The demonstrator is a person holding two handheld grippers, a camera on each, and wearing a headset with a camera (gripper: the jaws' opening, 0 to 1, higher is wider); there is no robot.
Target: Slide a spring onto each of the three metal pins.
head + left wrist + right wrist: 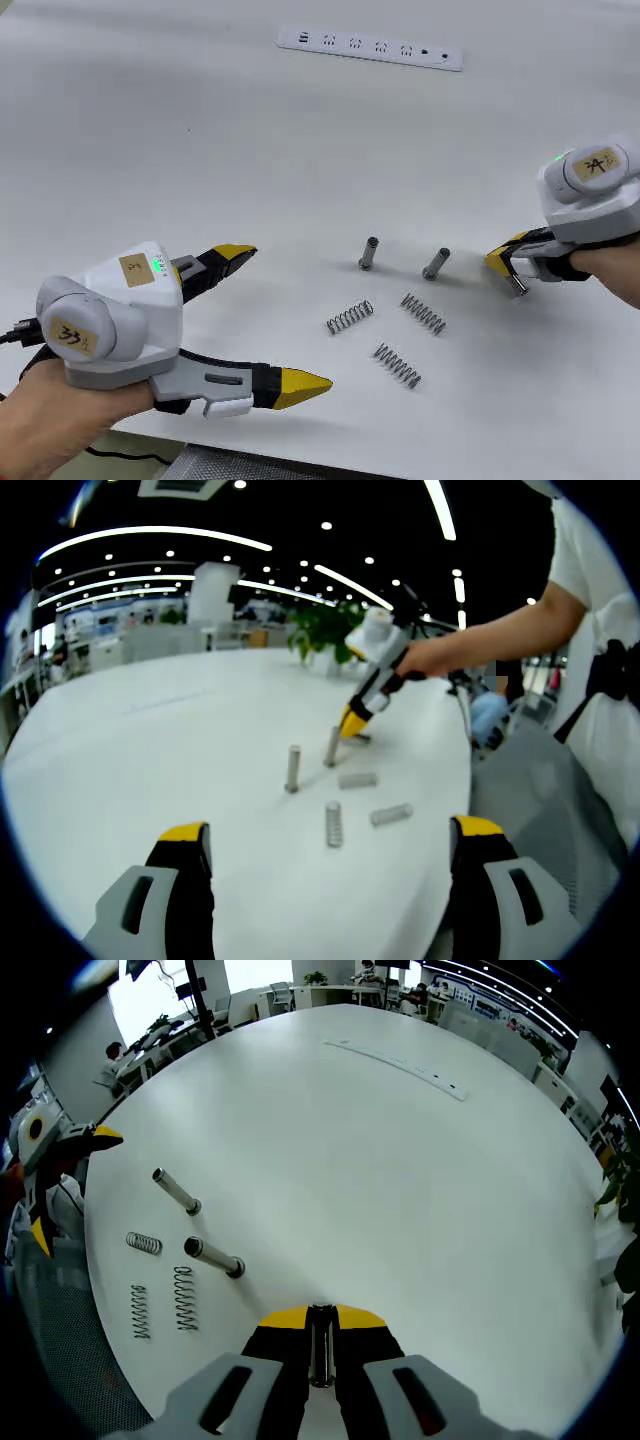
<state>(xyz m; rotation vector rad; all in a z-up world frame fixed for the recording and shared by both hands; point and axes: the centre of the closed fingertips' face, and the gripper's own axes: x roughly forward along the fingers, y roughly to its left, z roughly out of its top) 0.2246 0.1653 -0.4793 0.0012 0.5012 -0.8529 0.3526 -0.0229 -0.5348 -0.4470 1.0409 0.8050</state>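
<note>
My right hand-held gripper (508,268) is clenched on one pin (320,1345), while the three springs (349,316) lie flat on the desk (200,150) just ahead of my wide-open left hand-held gripper (285,315), the nearer one

Left tongs (288,316) gape wide, right tongs (505,268) pinch a pin (518,285); two more pins (369,252) (436,263) stand on the counter (200,150), three springs (349,316) (423,313) (397,365) lying beside them.

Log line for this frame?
left hand-held gripper: open | right hand-held gripper: shut on metal pin | two standing pins: bare | three springs: loose on table
</note>
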